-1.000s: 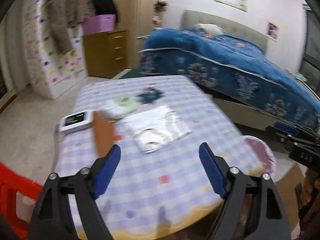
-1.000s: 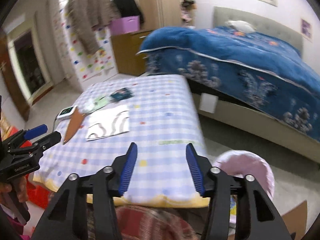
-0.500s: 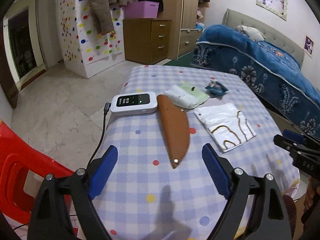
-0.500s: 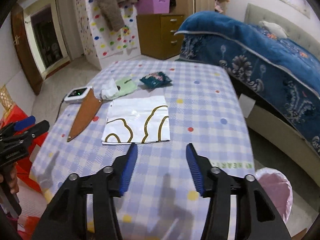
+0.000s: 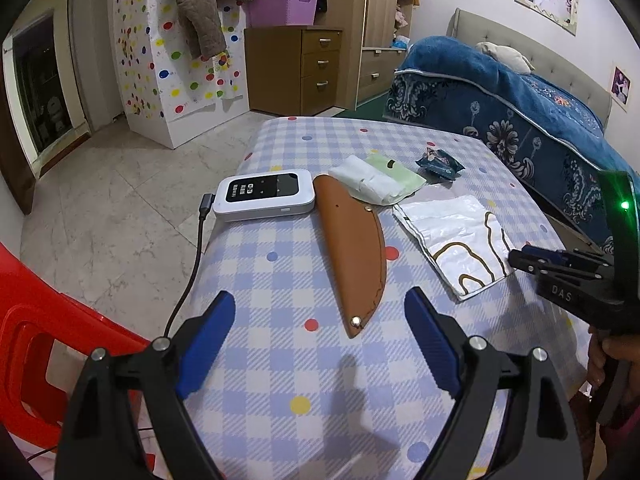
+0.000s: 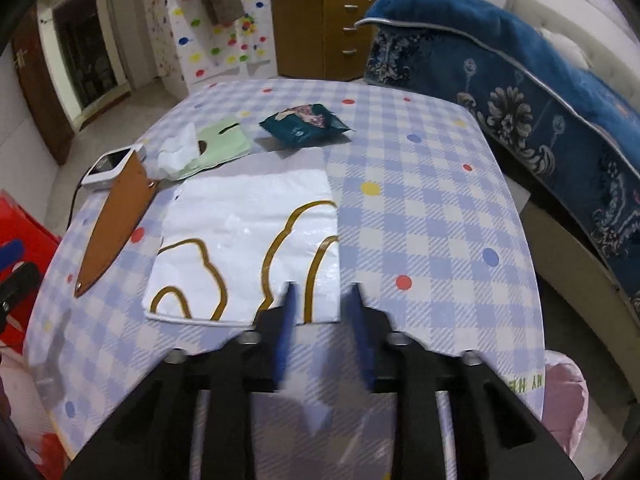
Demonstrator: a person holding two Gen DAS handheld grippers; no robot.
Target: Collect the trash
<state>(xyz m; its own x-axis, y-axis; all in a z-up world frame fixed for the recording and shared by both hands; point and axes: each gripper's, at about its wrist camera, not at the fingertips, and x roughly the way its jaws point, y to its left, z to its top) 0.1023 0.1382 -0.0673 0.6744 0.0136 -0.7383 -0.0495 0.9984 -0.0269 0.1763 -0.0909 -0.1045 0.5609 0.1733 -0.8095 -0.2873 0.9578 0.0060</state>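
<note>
White plastic bag's (image 6: pixel 248 240) near edge lies under the closing right hand-held gripper (image 6: pixel 322 300) (left (image 5: pixel 320 316) spread).

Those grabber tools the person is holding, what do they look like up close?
Each is a black plastic frame with two angled arms joined by silver rivets, ending in blue ribbed pads. The left gripper and right gripper match. Seen from the side, the right one has a black pistol-like body marked "DAS", with a green light glowing above it.
</note>
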